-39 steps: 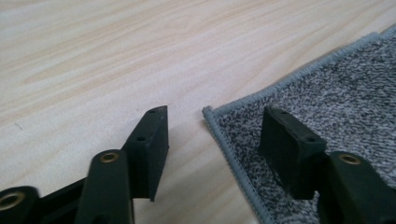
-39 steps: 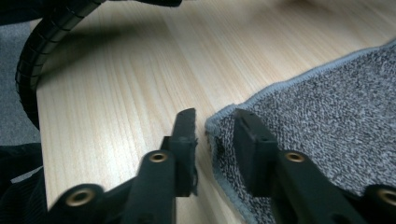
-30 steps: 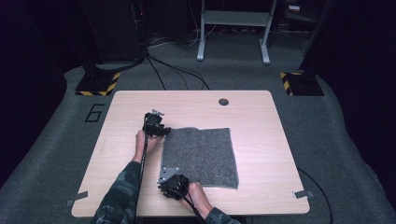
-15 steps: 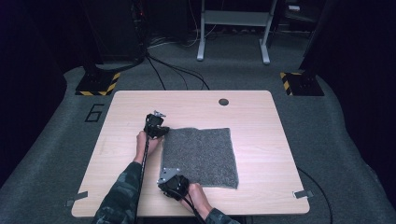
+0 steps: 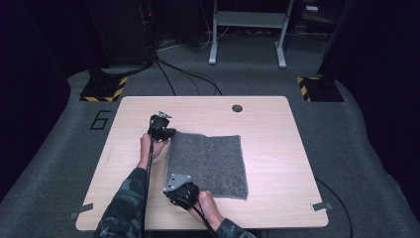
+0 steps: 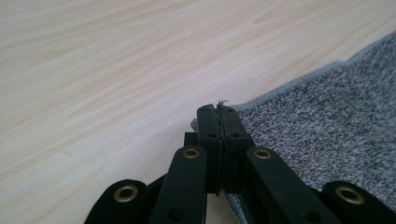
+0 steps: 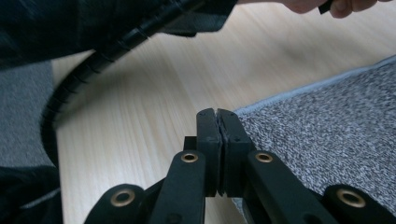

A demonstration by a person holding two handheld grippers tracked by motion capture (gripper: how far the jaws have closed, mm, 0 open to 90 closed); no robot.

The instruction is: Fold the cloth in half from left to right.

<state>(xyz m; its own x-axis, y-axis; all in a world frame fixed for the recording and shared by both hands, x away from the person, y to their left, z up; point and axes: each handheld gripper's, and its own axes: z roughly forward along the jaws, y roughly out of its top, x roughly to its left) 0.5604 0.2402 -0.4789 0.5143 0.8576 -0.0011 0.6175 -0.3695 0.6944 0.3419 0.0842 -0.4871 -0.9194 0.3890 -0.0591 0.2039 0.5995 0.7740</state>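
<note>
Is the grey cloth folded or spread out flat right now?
Spread out. The grey cloth lies as one flat square on the table, no layer doubled over.

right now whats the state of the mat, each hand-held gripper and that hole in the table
grey mat: lying flat on the table, unfolded, pinched at its two left corners
left hand-held gripper: shut on the mat's far left corner
right hand-held gripper: shut on the mat's near left corner
table: bare light wood around the mat
cable hole: uncovered, apart from the mat
</note>
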